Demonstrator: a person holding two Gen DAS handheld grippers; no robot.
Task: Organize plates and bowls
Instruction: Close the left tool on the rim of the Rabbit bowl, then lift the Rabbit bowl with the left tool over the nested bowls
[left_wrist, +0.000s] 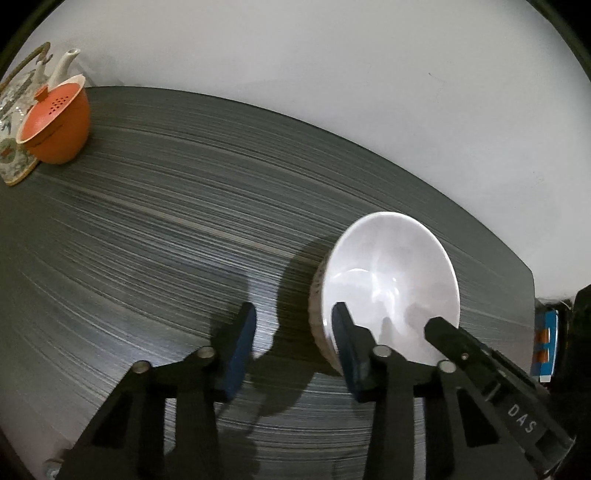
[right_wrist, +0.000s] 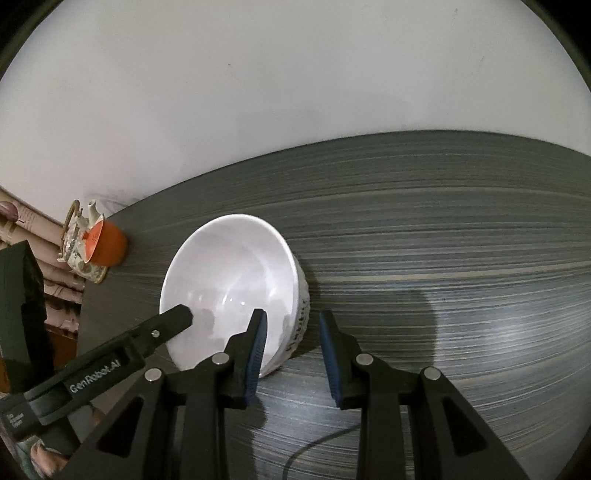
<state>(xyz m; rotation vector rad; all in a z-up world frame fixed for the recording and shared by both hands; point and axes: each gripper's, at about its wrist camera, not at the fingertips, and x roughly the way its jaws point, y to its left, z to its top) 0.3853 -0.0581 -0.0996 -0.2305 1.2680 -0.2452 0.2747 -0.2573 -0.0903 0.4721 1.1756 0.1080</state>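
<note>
A white bowl (left_wrist: 391, 266) (right_wrist: 229, 266) with dark markings on its outer wall stands upright on the grey streaked table (left_wrist: 147, 240). My left gripper (left_wrist: 293, 350) straddles the bowl's left rim, with one blue pad inside and the other well outside; a clear gap remains, so it is open. My right gripper (right_wrist: 291, 354) straddles the opposite rim the same way, one pad inside and one just outside, and I see no pad pressing the wall. Each view shows one black finger of the other gripper reaching into the bowl.
An orange lidded cup (left_wrist: 55, 122) (right_wrist: 107, 243) and a patterned teapot (left_wrist: 14, 110) (right_wrist: 77, 251) stand at the table's far left corner by the white wall. A dark cable (right_wrist: 306, 450) lies on the near table. The table's right edge (left_wrist: 532, 295) is close to the bowl.
</note>
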